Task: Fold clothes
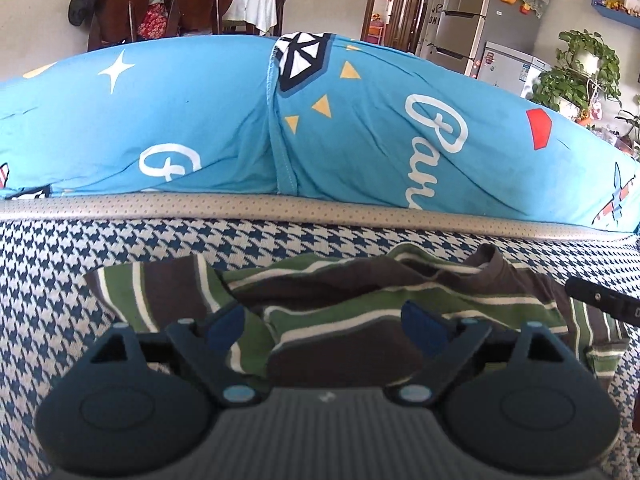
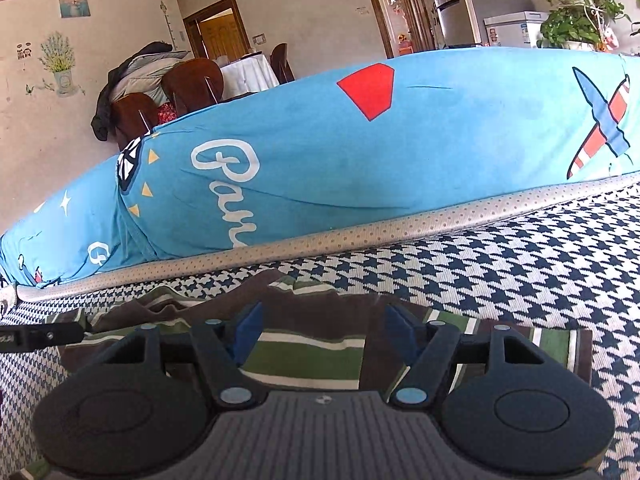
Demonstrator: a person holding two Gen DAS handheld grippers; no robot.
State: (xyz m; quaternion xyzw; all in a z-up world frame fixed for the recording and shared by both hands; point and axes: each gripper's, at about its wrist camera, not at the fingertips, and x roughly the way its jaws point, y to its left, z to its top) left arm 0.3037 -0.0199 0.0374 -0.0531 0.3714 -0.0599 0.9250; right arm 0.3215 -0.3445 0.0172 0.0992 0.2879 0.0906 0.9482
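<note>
The left tool (image 1: 325, 326) hangs low over a rumpled shirt (image 1: 360, 300), its blue-padded fingers (image 1: 224, 326) spread wide with nothing between them; the soft knit, striped brown, green and white, bunches into folds under it. The right tool (image 2: 322, 330) sits just as low over the same shirt (image 2: 304, 344), jaws likewise spread and empty, above a flatter part whose straight hem runs off to the right. Each tool's dark tip shows at the edge of the other's view, so they work close side by side. The shirt lies on a woven houndstooth cover (image 1: 48, 264) in navy and white, which spreads flat and bare to the left of the left tool and to the right of the right one. Past the shirt a grey dotted piping (image 2: 360, 236) marks the cover's far edge. Behind it rises a smooth blue cushion (image 1: 180, 120) printed with stars, triangles and white script. Farther off stand wooden chairs (image 2: 192, 80), a fridge (image 1: 464, 20) and a leafy plant (image 2: 572, 12).
</note>
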